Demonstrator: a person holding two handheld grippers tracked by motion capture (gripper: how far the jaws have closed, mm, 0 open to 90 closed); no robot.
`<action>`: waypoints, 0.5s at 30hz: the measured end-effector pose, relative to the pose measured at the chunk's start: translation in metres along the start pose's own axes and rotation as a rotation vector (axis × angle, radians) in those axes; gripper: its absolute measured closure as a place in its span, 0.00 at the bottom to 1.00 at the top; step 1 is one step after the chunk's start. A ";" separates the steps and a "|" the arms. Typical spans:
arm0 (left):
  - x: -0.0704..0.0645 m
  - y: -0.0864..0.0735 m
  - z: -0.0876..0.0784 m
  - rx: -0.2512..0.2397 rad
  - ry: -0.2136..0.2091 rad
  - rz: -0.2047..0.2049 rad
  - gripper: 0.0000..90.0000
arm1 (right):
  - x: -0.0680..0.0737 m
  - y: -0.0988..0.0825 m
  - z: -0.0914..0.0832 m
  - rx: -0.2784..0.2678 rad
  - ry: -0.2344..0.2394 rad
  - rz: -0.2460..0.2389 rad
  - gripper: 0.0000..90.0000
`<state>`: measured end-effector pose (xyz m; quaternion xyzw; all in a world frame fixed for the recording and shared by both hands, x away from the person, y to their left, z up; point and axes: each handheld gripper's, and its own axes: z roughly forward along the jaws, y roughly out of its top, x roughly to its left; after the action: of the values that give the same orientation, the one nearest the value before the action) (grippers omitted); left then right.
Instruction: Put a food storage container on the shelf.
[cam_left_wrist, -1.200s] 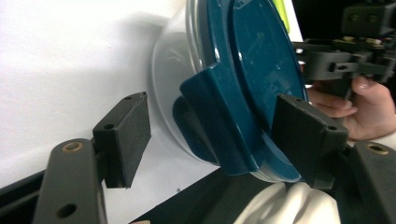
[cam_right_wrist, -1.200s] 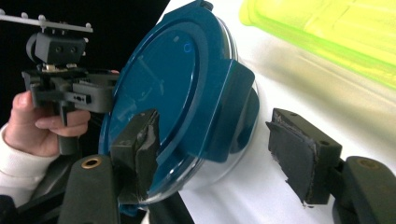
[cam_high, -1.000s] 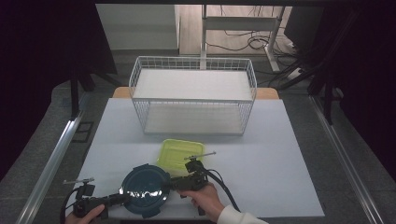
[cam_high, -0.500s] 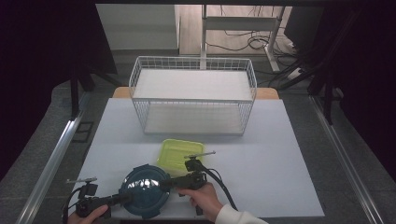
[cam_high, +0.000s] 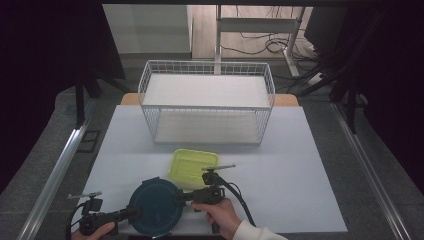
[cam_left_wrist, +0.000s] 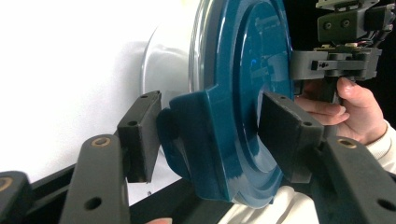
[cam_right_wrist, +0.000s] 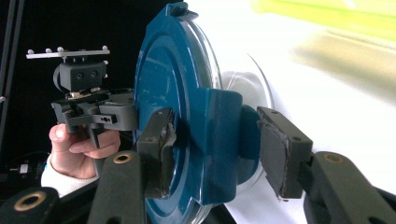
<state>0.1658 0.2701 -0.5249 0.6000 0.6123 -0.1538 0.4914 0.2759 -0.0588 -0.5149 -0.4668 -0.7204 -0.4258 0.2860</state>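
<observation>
Your left hand-held gripper (cam_left_wrist: 210, 140) and right hand-held gripper (cam_right_wrist: 215, 149), jaws just closing, straddle the round blue-lidded clear container (cam_high: 156, 206) without clamping its latch tabs; squeeze unevenly and it could skid.

Left hand (cam_high: 92, 232) is cut by the high view's bottom edge, near the tabletop's (cam_high: 300, 175) front-left corner. The blue lid (cam_high: 156, 206) hides the container under it, and the yellow-green lid (cam_right_wrist: 327, 11) is a blur in the right gripper view. Can't tell if either gripper's pads press the blue lid's tabs.
</observation>
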 end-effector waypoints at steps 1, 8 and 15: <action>0.000 0.000 0.000 0.000 0.000 0.000 0.46 | 0.000 0.000 0.000 0.000 0.000 0.000 0.55; -0.004 0.000 0.001 0.005 -0.005 0.011 0.47 | 0.001 -0.004 -0.006 -0.012 0.010 0.020 0.56; -0.010 0.003 0.003 0.007 -0.009 0.026 0.47 | 0.003 -0.005 -0.012 -0.037 0.006 0.028 0.56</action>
<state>0.1677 0.2625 -0.5169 0.6088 0.6017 -0.1525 0.4940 0.2703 -0.0691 -0.5085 -0.4808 -0.7047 -0.4366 0.2856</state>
